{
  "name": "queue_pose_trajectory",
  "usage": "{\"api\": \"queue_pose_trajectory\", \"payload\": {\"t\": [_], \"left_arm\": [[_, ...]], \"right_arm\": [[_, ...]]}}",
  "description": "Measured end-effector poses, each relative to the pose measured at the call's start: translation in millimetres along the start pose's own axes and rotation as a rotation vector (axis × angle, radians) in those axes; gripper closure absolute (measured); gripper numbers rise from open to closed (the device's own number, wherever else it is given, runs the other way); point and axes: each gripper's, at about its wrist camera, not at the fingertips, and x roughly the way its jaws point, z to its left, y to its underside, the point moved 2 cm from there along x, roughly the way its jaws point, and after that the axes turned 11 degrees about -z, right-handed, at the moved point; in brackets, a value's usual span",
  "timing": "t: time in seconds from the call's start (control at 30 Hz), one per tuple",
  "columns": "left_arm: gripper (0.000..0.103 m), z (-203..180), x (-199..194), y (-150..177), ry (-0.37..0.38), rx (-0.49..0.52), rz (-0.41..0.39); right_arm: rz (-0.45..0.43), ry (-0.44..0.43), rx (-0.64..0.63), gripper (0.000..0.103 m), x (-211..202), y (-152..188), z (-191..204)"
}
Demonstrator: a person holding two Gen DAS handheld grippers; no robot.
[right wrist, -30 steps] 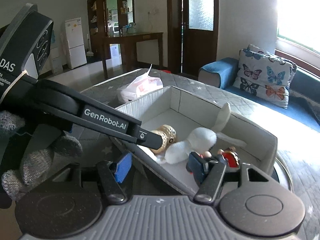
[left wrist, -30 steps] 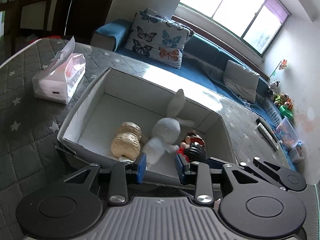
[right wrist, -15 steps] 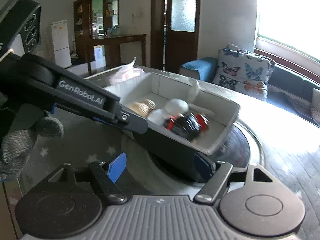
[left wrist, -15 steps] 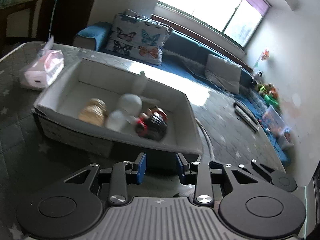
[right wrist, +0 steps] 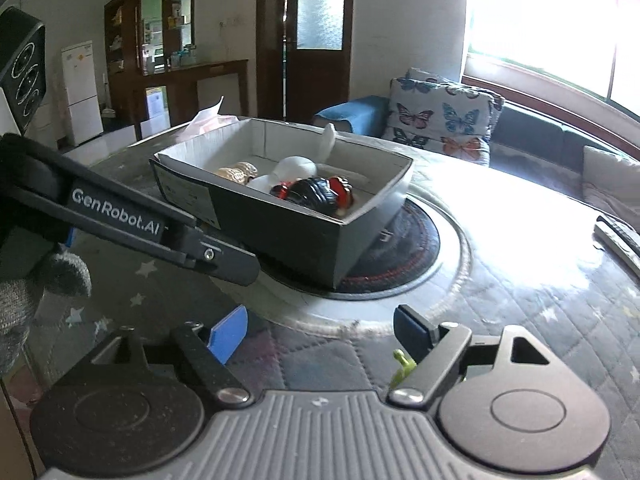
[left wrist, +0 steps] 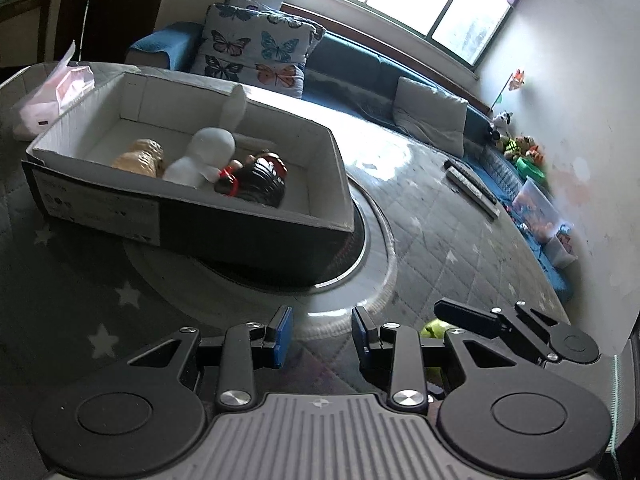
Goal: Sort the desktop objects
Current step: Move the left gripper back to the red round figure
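Observation:
A dark cardboard box [left wrist: 120, 208] [right wrist: 280, 224] with a white inside stands on the table's round centre plate. In it lie a tan toy [left wrist: 140, 158] [right wrist: 236, 172], a white rabbit toy [left wrist: 204, 152] [right wrist: 294, 168] and a black-and-red toy [left wrist: 260, 180] [right wrist: 316, 194]. My left gripper [left wrist: 322, 334] is open and empty, low over the table in front of the box. My right gripper [right wrist: 320, 330] is open and empty, beside the left one. A small green thing [left wrist: 434, 328] [right wrist: 402, 368] lies on the table, partly hidden behind the right gripper's finger.
A pink tissue pack [left wrist: 52, 96] lies behind the box at the left. Remote controls [left wrist: 472, 188] lie at the table's far right. A sofa with a butterfly cushion [left wrist: 256, 56] runs behind the table. The left gripper's arm [right wrist: 132, 224] crosses the right wrist view.
Both grippers have pulled back from the box and sunk lower; the box now sits farther off. The left gripper's jaws stand slightly wider. The toys in the box have not moved.

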Motion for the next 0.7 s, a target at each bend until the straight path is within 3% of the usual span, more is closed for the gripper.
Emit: {"api": "queue_pose_trajectory", "payload": {"t": [0.7], "left_arm": [[0.068, -65.5, 16.1, 44.7, 0.118, 0.08, 0.102]], "right_arm": [[-0.011, 0.149, 0.101, 0.019, -66.0, 50.9, -46.7]]}}
